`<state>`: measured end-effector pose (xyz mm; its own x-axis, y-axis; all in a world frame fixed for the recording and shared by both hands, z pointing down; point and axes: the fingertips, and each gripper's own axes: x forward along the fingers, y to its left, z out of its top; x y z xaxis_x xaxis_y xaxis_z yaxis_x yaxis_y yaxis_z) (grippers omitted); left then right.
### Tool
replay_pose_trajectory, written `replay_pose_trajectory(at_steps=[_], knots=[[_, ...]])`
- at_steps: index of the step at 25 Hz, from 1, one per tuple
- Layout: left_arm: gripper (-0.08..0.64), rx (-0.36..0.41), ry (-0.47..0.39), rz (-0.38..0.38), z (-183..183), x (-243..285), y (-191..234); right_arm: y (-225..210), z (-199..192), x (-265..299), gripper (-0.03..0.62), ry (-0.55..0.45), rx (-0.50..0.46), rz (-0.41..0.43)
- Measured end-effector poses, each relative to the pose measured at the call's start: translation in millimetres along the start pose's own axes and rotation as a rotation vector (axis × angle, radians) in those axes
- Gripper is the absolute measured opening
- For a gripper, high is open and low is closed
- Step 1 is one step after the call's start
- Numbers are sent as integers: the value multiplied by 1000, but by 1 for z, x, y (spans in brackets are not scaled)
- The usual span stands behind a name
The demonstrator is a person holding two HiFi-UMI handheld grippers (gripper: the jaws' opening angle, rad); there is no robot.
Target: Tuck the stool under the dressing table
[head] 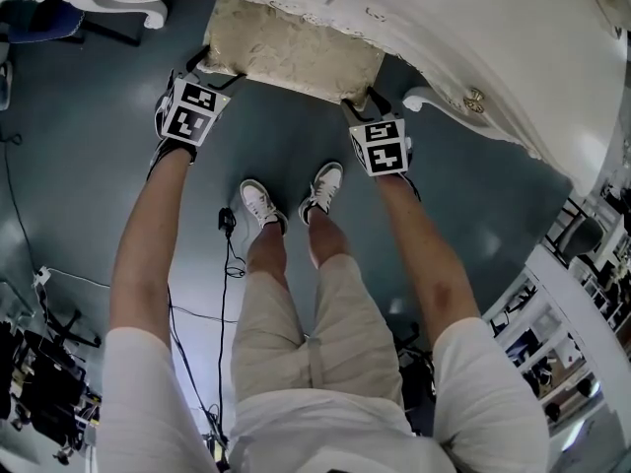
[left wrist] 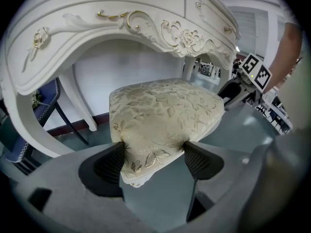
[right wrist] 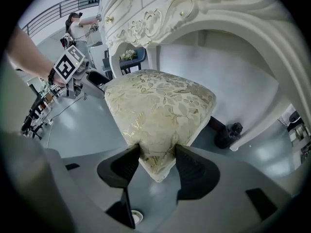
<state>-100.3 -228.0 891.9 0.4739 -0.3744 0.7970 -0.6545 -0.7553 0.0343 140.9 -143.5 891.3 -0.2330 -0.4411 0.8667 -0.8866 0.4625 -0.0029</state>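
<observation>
Table (head: 463,28): white, carved; gilt scrolls and knobs; arched kneehole at its front.
Stool (head: 291,52): cream cushion seat with gold leaf pattern; far part under the table's top, inside the kneehole; near edge out over the floor (head: 89,185); legs hidden.
Left gripper (left wrist: 155,161): jaws clamped on the seat's near left corner; cloth bulges between the pads.
Right gripper (right wrist: 156,166): jaws pinched on the seat's near right corner; cushion edge pressed between them.
Floor: grey-blue, glossy.
Shoes (head: 258,203): white pair; on the floor near the stool, between the person's two arms.
Cable (head: 224,264): black; on the floor just left of the shoes.
Chair (left wrist: 48,101): blue; far left, beside a table leg.
</observation>
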Motion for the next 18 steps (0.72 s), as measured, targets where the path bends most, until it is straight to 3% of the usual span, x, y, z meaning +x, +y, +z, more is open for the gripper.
replay_pose_trajectory(at_steps=[7, 18], knots=[[389, 0, -17, 2, 15, 9, 9, -15, 11, 6, 239, -25, 10, 8], [388, -7, -65, 16, 39, 27, 22, -42, 31, 14, 225, -40, 33, -57]])
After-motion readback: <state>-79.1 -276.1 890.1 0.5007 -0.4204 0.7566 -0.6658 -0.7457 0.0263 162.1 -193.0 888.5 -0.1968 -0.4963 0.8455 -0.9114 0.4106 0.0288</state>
